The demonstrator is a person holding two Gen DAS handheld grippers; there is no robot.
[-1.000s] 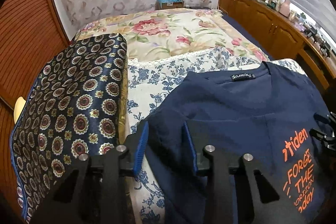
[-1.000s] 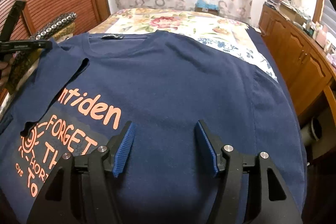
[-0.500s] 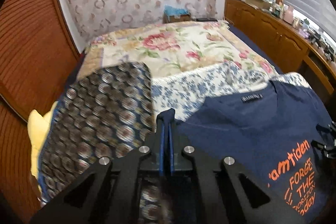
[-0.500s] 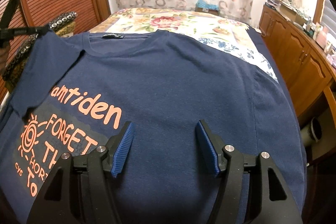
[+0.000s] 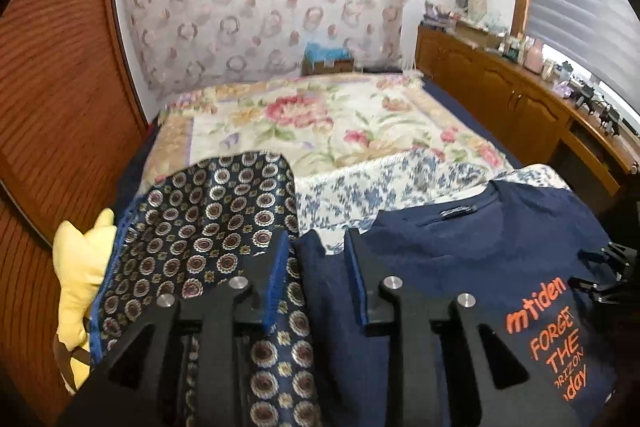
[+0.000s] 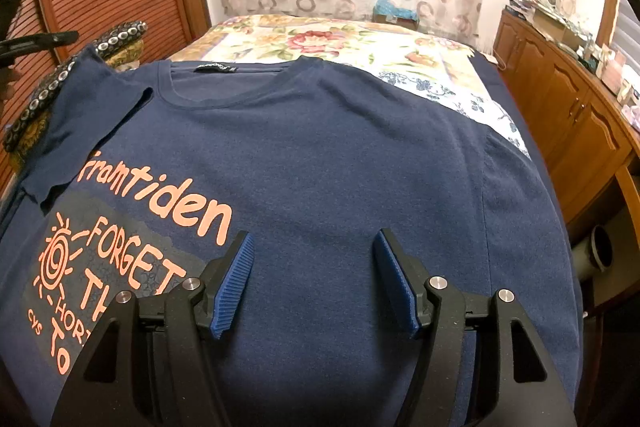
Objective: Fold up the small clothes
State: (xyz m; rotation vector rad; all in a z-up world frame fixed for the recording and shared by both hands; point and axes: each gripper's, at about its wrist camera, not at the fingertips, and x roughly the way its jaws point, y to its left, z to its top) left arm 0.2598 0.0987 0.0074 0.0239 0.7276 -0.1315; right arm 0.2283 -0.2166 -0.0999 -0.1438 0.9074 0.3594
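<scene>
Bed [image 6: 400,47] carries navy T-shirt [image 6: 340,155] spread flat. Left gripper [image 5: 316,263] jaws opening, sleeve [image 5: 320,267] between them, unpinched; right gripper [image 6: 314,279] spread, empty.

Both wrist cams tilted down, close over shared T-shirt [image 5: 480,267], facing headboard wall.

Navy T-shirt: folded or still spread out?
Mostly spread: navy T-shirt lies flat, print up, only the sleeve by the collar turned in.

The navy T-shirt [image 6: 320,155] runs off the lower frame edge (hem unseen), its collar label [image 6: 214,65] unreadable.
</scene>
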